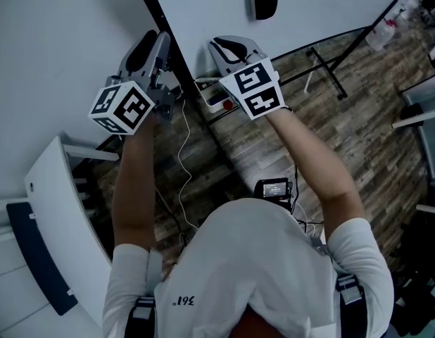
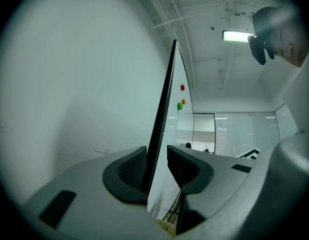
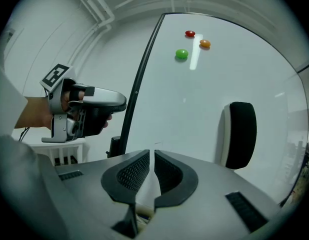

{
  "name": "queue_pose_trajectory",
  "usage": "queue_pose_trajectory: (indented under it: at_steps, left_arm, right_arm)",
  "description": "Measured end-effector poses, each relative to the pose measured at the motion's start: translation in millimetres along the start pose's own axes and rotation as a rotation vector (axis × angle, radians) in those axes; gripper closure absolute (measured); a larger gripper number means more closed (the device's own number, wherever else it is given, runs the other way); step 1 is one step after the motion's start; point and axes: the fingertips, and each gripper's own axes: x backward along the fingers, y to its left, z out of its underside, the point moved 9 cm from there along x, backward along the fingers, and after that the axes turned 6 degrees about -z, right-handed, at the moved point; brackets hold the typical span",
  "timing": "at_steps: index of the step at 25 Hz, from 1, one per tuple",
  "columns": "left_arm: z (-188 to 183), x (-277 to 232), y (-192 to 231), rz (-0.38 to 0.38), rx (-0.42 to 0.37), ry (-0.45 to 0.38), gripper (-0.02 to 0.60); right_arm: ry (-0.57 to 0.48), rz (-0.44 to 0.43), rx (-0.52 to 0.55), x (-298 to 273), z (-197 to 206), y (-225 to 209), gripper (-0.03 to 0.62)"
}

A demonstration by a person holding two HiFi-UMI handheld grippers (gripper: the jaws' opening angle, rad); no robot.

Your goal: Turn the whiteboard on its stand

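Observation:
The whiteboard (image 1: 309,5) stands tilted in front of me, its black frame edge (image 1: 177,55) running down the middle of the head view. My left gripper (image 1: 155,39) straddles that edge. In the left gripper view the frame (image 2: 164,99) stands between the pads of the left gripper (image 2: 157,166), hard against the left pad. In the right gripper view my right gripper (image 3: 152,171) has its jaws nearly together with only a thin slit, and it points at the white face (image 3: 194,109). The left gripper (image 3: 122,104) shows there at the frame. From above, the right gripper (image 1: 228,44) sits at the board's face.
A black eraser (image 3: 239,134) and three magnets (image 3: 181,54) stick to the board's face. The pen tray (image 1: 210,101) holds a red marker. Black stand legs (image 1: 330,69) spread over the wood floor. A white panel (image 1: 62,210) stands at the left, and a cable (image 1: 182,153) hangs down.

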Motion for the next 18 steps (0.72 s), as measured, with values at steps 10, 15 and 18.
queue_pose_trajectory:
  at_steps: [10, 15, 18]
  left_arm:
    - [-4.1, 40.6, -20.0, 0.004, -0.003, -0.017, 0.454]
    - [-1.3, 66.0, -35.4, -0.004, 0.017, -0.023, 0.468]
    - [6.2, 81.0, -45.5, -0.001, 0.033, -0.012, 0.488]
  right_arm:
    - [-0.042, 0.026, 0.027, 54.3, -8.2, 3.1, 0.553]
    - [-0.068, 0.052, 0.014, 86.7, -9.5, 7.0, 0.553]
    - [-0.075, 0.071, 0.0, 103.6, -7.4, 9.9, 0.554]
